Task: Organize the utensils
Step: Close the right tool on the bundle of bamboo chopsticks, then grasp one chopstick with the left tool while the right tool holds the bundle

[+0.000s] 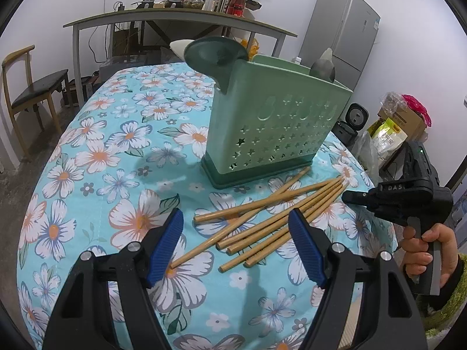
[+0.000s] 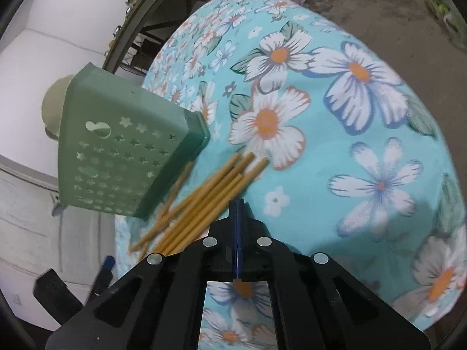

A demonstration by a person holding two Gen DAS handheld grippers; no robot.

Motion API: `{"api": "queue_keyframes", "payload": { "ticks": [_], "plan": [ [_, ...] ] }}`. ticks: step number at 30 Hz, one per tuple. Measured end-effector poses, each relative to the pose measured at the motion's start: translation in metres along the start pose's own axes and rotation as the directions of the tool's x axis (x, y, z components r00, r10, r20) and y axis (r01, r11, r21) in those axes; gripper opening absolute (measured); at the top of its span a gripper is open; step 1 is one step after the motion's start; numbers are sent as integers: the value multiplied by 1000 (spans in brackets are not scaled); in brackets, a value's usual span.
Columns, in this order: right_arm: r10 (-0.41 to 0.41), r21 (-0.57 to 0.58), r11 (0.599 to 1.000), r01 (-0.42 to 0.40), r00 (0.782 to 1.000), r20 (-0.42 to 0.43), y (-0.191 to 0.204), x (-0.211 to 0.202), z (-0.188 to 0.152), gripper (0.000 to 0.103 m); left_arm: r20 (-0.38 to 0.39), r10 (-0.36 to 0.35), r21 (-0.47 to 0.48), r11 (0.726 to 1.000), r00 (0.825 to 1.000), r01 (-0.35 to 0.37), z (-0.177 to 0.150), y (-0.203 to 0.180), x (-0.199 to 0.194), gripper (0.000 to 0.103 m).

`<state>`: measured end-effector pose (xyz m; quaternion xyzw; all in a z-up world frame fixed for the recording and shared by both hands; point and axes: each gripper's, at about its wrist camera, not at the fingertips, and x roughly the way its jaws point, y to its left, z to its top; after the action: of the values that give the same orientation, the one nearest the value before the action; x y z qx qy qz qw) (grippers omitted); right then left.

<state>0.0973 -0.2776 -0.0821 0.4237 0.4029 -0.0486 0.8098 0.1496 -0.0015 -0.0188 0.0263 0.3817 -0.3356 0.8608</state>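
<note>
The chopsticks point(image 1: 271, 218) are lying loose in a fanned heap on the flowered cloth point(image 1: 122, 145), just in front of the green holder point(image 1: 277, 122), which is standing upright near the cloth's far side; one stick's tip is reaching almost to the holder's dark base. The left gripper point(image 1: 236, 245) is hovering over the near ends of the heap with its blue pads point(image 1: 167, 245) spread wide — the sticks are showing in the gap between them, but neither pad is pressing on any. The right gripper point(image 2: 238, 213) is sitting to the right of the holder, at the far ends of the sticks, a hand point(image 1: 423, 250) wrapping its grip. Its jaws are pressed flat together, the blue pads meeting in one thin line, and nothing is showing between them; the sticks are lying just beside its tip rather than in it. A spoon's bowl point(image 1: 216, 55) is poking up out of the holder's top — pale green, tilted toward the left. Behind the holder a long desk point(image 1: 175, 17) is carrying jars and bottles.
</note>
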Motion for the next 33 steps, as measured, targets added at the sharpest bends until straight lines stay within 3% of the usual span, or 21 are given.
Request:
{"api": "queue_keyframes", "payload": {
  "ticks": [7, 14, 20, 25, 33],
  "plan": [
    [-6, -17, 1000, 5, 1000, -4, -5, -9, -4, 0, -7, -18, 61, 998, 1000, 19, 1, -13, 3, 70],
    [24, -15, 1000, -24, 999, -28, -2, -2, -5, 3, -72, -94, 235, 966, 993, 108, -5, -52, 22, 41],
    [68, -5, 998, -68, 997, -43, -10, -6, -9, 8, -143, -127, 306, 937, 981, 166, -6, -71, 49, 26],
    [88, 4, 996, -88, 995, -50, -16, -8, -8, 8, -177, -137, 338, 921, 975, 191, -5, -79, 65, 19],
    [134, 27, 991, -132, 989, -62, -28, -11, -4, 8, -206, -136, 425, 880, 969, 214, -3, -97, 78, 19]
  ]
}}
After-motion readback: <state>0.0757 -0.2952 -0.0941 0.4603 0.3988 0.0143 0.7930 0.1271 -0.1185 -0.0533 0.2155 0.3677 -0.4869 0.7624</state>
